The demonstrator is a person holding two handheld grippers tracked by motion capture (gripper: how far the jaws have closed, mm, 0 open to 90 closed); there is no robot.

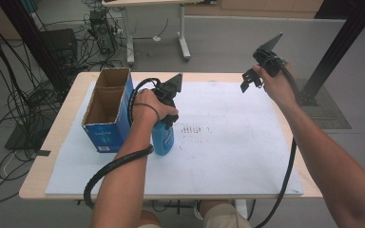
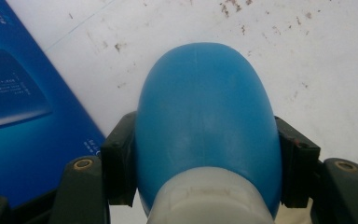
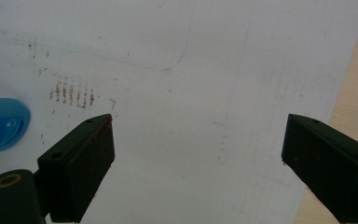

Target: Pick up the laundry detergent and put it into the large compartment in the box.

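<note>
While the left gripper (image 2: 205, 177) clamps its black jaws on the flanks of the blue bottle (image 2: 205, 126), we note smooth, glossy plastic, an oval rounded body and a pale ribbed cap nearest the camera. Its long axis stands upright on the scuffed white sheet (image 1: 237, 142), cap up and base down, just beside the open blue cardboard box (image 1: 107, 111); whether the base touches the sheet we cannot tell. Our right gripper (image 3: 196, 158) hangs well apart, jaws wide on nothing.
</note>
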